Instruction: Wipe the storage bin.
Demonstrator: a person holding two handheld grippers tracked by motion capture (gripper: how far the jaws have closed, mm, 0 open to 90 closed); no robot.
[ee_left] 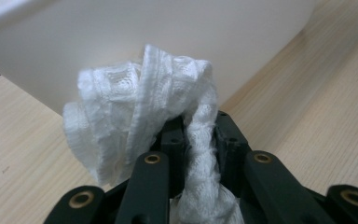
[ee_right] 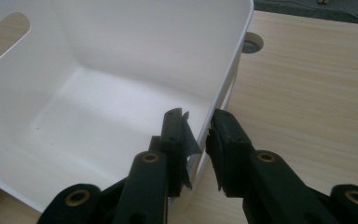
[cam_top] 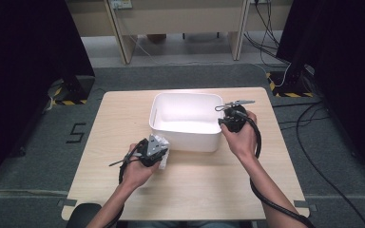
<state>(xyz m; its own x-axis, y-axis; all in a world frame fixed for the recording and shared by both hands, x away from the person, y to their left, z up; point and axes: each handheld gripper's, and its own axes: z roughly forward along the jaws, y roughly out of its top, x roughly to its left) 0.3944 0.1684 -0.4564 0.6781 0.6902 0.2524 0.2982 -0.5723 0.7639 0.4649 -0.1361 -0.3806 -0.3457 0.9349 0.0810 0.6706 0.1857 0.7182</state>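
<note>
The pale, wood-grain rectangular bench (cam_top: 123, 118) stands on grey carpet; a white, empty plastic tub (cam_top: 183, 137) with handle slots sits directly on its far middle.

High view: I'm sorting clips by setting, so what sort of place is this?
Probably a lab recording station: a small wooden table on grey carpet, black curtains at both sides, cables across the floor.

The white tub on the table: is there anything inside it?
The white tub looks bare inside: its floor shows nothing in the high view and the right gripper view. The near wall hides a strip of floor. The white cloth is outside, held by the left gripper.
</note>
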